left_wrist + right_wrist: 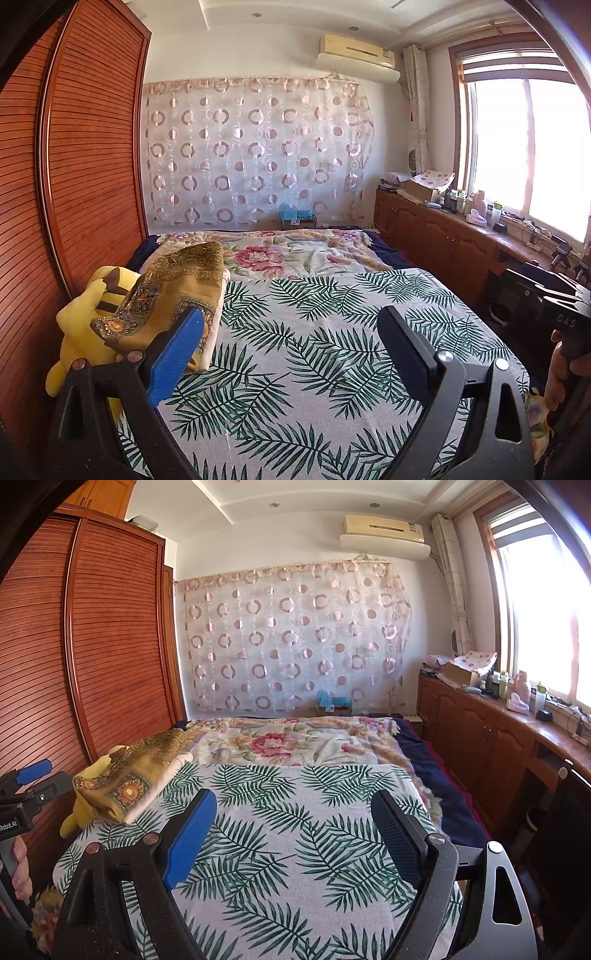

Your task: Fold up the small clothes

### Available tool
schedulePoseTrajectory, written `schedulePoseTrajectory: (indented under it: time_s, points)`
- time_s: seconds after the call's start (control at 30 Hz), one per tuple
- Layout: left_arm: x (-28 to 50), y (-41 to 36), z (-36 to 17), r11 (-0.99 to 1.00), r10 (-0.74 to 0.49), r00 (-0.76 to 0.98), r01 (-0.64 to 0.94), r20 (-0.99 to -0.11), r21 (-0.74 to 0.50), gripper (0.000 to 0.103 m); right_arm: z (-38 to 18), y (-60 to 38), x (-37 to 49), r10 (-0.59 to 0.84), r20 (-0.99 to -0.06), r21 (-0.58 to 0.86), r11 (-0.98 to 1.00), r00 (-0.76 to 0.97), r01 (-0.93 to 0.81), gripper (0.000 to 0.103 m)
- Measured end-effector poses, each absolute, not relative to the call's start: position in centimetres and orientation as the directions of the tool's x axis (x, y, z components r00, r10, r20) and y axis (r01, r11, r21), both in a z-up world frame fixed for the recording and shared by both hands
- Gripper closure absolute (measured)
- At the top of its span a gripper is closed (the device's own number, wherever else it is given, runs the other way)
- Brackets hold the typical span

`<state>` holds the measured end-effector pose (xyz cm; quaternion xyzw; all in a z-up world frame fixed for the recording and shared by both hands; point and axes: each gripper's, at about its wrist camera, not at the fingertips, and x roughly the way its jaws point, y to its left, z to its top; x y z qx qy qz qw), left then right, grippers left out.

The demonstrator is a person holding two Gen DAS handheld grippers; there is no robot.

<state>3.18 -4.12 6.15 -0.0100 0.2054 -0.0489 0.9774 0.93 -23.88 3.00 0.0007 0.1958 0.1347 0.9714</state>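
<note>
A folded mustard-gold patterned cloth (177, 295) lies on a folded cream cloth at the bed's left edge; it also shows in the right wrist view (129, 779). My left gripper (291, 332) is open and empty above the palm-leaf sheet (314, 332), with its left finger just in front of the folded pile. My right gripper (293, 816) is open and empty over the same sheet (295, 812), to the right of the pile. The left gripper's body shows in the right wrist view (26, 794) at the far left.
A yellow plush toy (81, 325) sits beside the pile against the wooden wardrobe (74, 166). A floral blanket (295, 251) covers the far half of the bed. Wooden cabinets (480, 731) with clutter run along the window on the right.
</note>
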Motion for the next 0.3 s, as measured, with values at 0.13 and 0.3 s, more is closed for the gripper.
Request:
schedulePoseTrajectory:
  time_s: [0.13, 0.3]
  points:
    - [3.13, -4.20, 6.37, 0.995, -0.101, 0.911, 0.093, -0.400, -0.040, 0.008, 3.11, -23.82, 1.03, 0.262, -0.379, 0.054, 0.964, 0.887, -0.262, 0.016]
    - [3.12, -4.23, 6.25, 0.995, -0.099, 0.911, 0.091, -0.400, -0.039, 0.008, 3.14, -23.75, 1.03, 0.263, -0.377, 0.054, 0.963, 0.888, -0.262, 0.016]
